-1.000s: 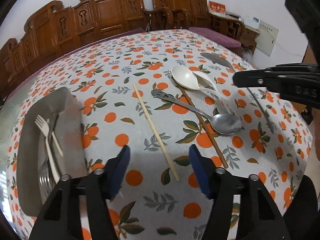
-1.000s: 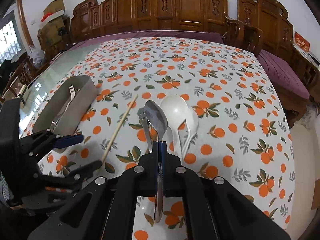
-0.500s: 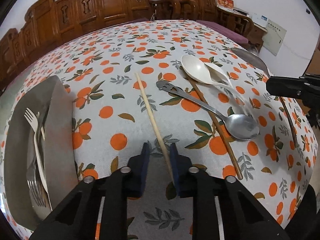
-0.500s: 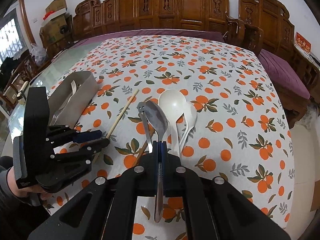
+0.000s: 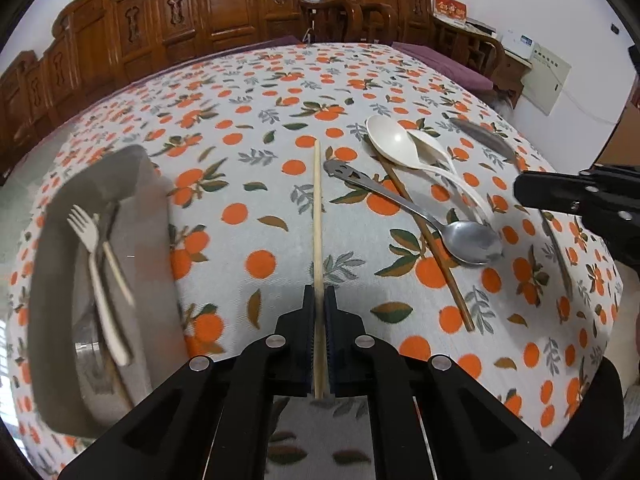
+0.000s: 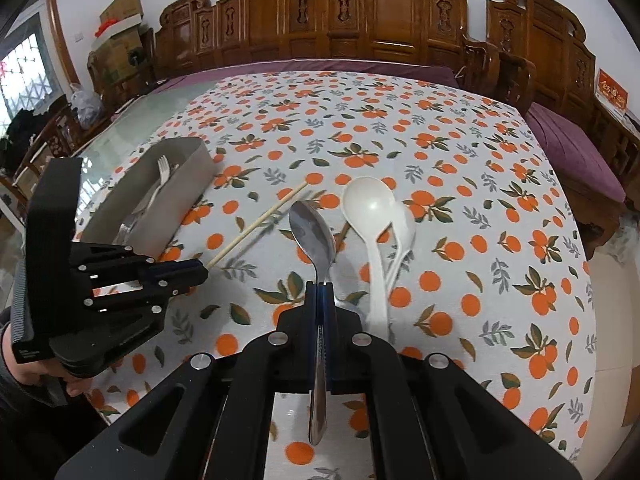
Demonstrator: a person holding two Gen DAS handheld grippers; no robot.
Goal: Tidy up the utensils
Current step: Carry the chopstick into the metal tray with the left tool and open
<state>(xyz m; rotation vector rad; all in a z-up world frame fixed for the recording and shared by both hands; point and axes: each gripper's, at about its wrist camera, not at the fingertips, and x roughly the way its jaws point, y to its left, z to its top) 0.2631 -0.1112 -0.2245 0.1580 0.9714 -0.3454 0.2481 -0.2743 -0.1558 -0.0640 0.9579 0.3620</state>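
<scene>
pale chopstick is clamped near its end by left gripper jaws, tip pointed away over the surface. metal spoon is pinched by its handle in right gripper jaws, bowl forward. second metal spoon is laid across brown chopstick on the cloth, beside two white spoons. grey tray with white fork is seen at left.

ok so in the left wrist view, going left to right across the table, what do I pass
gray tray with the white fork → pale chopstick in the left gripper → dark chopstick → right gripper
</scene>
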